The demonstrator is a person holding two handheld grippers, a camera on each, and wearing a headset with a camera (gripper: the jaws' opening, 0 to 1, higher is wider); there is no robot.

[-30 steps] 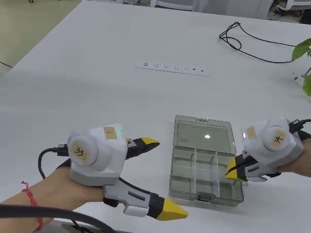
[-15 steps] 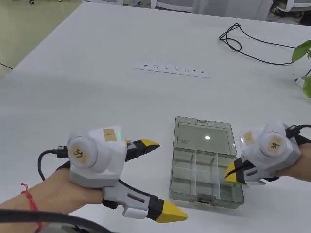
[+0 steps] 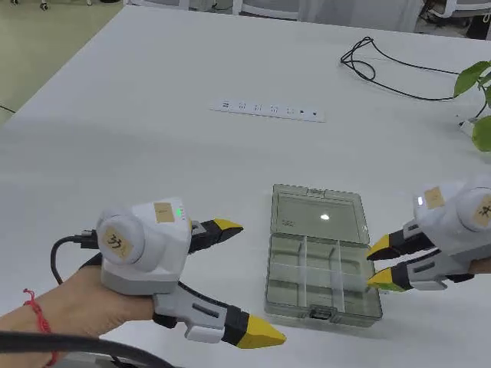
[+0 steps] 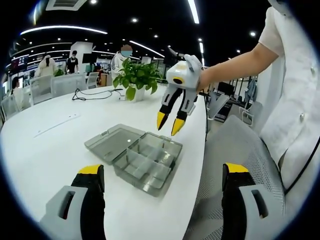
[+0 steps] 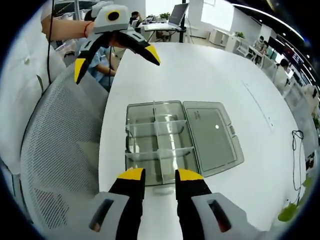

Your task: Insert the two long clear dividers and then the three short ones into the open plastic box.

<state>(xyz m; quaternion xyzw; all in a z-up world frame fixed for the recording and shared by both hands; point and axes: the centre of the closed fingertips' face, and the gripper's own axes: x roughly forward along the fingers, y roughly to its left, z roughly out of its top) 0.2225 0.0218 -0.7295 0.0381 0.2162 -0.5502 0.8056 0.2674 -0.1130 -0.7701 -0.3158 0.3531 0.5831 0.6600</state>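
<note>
Furthest left, a red cord circles the wrist of the hand carrying the left gripper, which hangs low over the near edge of the white bench. Its fingers are spread wide with nothing between them, the yellow tips pointing toward the box. To the right, the open plastic box lies flat on the bench between the two grippers, apart from the left one. Its lid is folded back flat on the far side, and the latch faces the person. Clear dividers stand upright inside the base and split it into compartments; how many are seated I cannot tell for sure. Further right, the right gripper hovers above the right edge of the base, apart from it. Its fingers are parted by a narrow gap and grasp nothing. Beyond the box lie a white power strip and, to its right, a looped black cable. Green plant leaves show at the far right edge.
</note>
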